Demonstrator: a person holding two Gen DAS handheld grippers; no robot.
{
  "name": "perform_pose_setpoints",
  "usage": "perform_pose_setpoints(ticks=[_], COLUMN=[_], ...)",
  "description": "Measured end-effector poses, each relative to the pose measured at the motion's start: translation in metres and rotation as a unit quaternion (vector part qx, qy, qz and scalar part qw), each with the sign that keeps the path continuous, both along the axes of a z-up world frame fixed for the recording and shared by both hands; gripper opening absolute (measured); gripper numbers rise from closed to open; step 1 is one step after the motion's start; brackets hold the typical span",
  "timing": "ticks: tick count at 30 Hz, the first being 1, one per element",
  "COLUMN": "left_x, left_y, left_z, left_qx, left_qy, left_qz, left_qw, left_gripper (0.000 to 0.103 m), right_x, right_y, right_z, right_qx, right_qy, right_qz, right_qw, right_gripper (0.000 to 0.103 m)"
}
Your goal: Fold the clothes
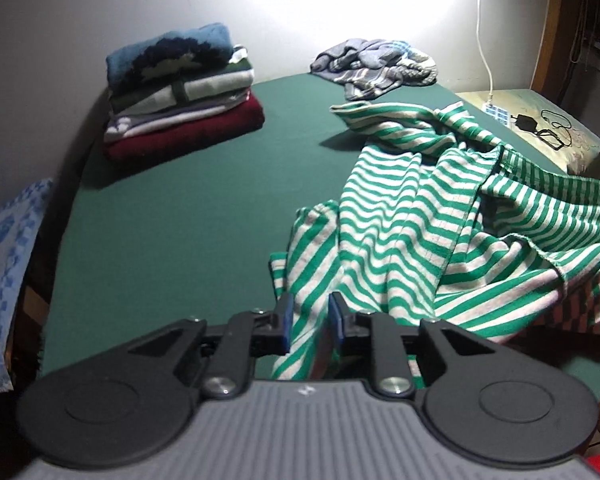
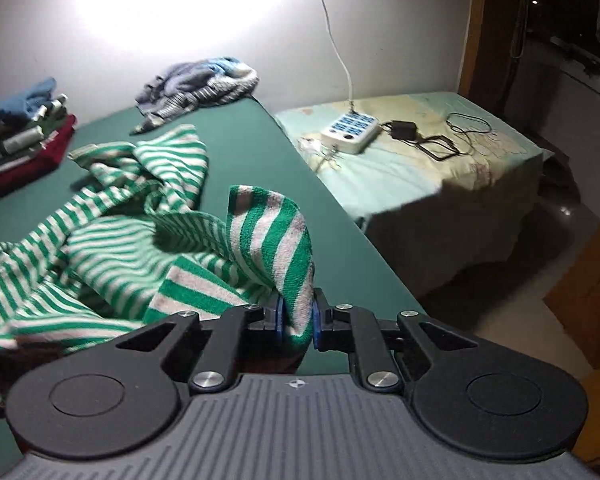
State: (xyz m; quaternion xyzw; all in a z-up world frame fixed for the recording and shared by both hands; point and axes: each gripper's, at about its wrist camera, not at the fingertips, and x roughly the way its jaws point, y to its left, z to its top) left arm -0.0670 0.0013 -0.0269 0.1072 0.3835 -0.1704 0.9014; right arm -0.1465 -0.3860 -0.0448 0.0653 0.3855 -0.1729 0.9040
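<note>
The right gripper [image 2: 296, 320] has its blue pads clamped on a bunched edge of the green-and-white striped knit garment [image 2: 140, 240], which rises from the jaws in a thick fold. The left gripper [image 1: 310, 322] has a narrow hanging strip of the same garment between its blue pads; they look pinched on it, though a sliver of gap shows on one side, so that hold seems the lighter of the two.

The rest of the garment lies crumpled on the dark green table cover [image 1: 180, 208], toward its right side. To do this step well, I'd say both hands should lift and draw apart until the cloth hangs flat, checking the left pinch holds, then lay it smooth on the bare green area.

Beyond sit a stack of folded woollens [image 1: 180, 96] and a loose grey-blue heap of unfolded clothes [image 1: 376, 66] by the wall.
</note>
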Motion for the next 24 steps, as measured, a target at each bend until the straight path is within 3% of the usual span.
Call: perform_pose_setpoints(ticks=[3, 6, 8, 9, 10, 13, 18, 22, 24], left_x=[0.001, 0.001, 0.001, 0.001, 0.001, 0.004, 0.012, 0.008, 0.004], left_y=[0.001, 0.004, 0.000, -0.002, -0.009, -0.033, -0.072, -0.083, -0.084], left_z=[0.003, 0.007, 0.009, 0.010, 0.009, 0.000, -0.030, -0.040, -0.040], left_qx=[0.002, -0.005, -0.008, -0.009, -0.007, -0.008, 0.007, 0.015, 0.022], left_qy=[-0.007, -0.013, -0.018, -0.020, -0.020, -0.006, 0.033, 0.054, 0.052], left_qz=[0.000, -0.002, -0.013, -0.019, -0.028, -0.062, -0.080, -0.069, -0.065], left_qw=[1.0000, 0.9999, 0.9997, 0.9996, 0.9994, 0.9981, 0.9962, 0.9961, 0.9963], left_gripper=[0.035, 0.046, 0.054, 0.062, 0.064, 0.067, 0.068, 0.070, 0.077], right_x=[0.005, 0.005, 0.005, 0.006, 0.007, 0.023, 0.064, 0.109, 0.124], right_y=[-0.001, 0.000, 0.003, 0.005, 0.008, 0.025, 0.074, 0.098, 0.101], right_z=[-0.028, -0.030, -0.013, -0.003, 0.009, 0.028, 0.016, -0.019, -0.026], right_qx=[-0.009, -0.020, -0.057, -0.075, -0.092, -0.091, -0.157, -0.216, -0.232], right_qy=[0.058, 0.069, 0.034, 0.006, -0.025, -0.088, -0.119, -0.082, -0.080], right_qz=[-0.016, -0.034, -0.039, -0.034, -0.025, 0.057, 0.184, 0.260, 0.279], right_qw=[0.998, 0.997, 0.997, 0.997, 0.995, 0.990, 0.963, 0.938, 0.928], right_gripper=[0.016, 0.034, 0.046, 0.048, 0.050, 0.066, 0.065, 0.057, 0.057])
